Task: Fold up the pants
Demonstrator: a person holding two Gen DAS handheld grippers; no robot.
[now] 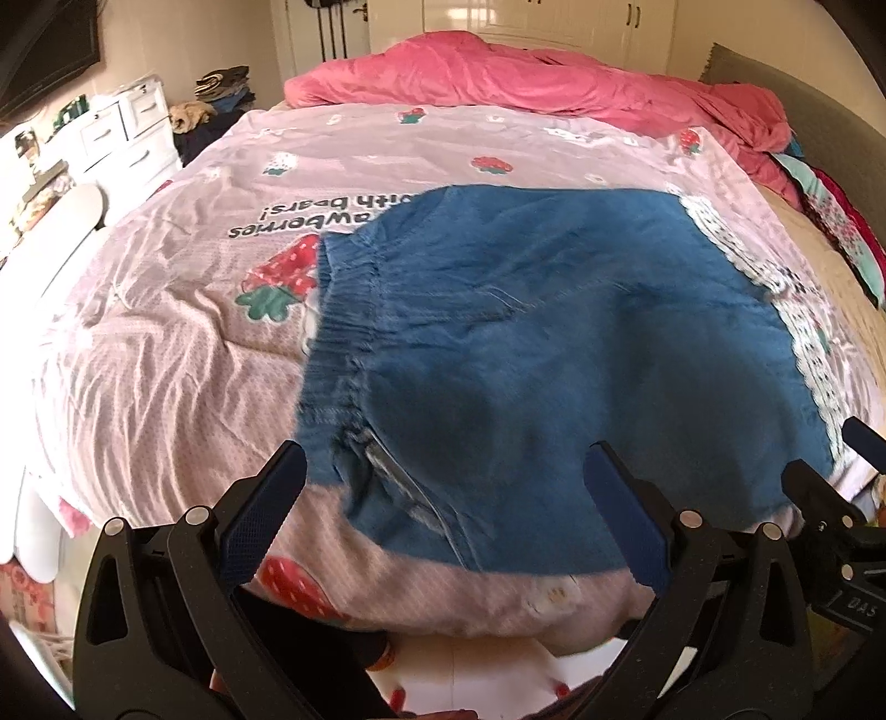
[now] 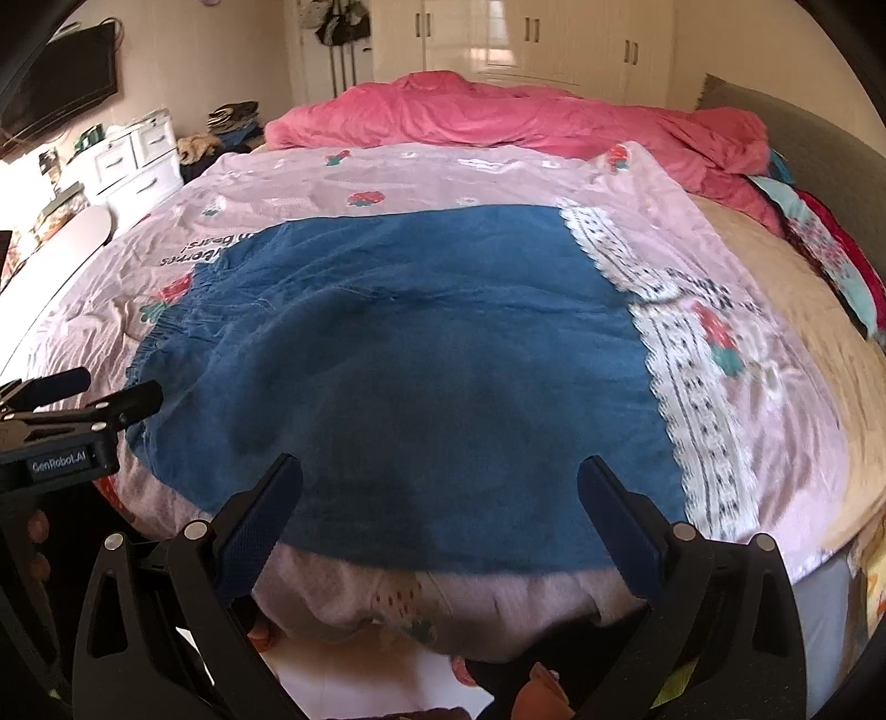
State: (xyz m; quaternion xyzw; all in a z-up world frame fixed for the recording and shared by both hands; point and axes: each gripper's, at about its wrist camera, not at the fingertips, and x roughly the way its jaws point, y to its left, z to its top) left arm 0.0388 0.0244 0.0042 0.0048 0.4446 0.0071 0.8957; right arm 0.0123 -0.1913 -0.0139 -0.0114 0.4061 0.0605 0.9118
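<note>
Pink strawberry-print sheet [image 2: 775,399] covers the bed, wrinkled at left. Crumpled pink duvet [image 2: 498,119] lies at the far end. White drawers [image 2: 133,158] stand far left; cream wardrobe [image 2: 554,39] beyond; dark television [image 2: 61,94] on left wall.

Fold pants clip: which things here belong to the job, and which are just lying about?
Job: blue pants, left gripper, right gripper, both open.
Lying about: pink strawberry cover, crumpled pink duvet, clothes pile, white drawers.

Open room: the pink strawberry sheet [image 1: 166,354] left of the pants [image 1: 554,343] is bare.
In the way: red blanket [image 1: 526,83] heaped at the far end.
</note>
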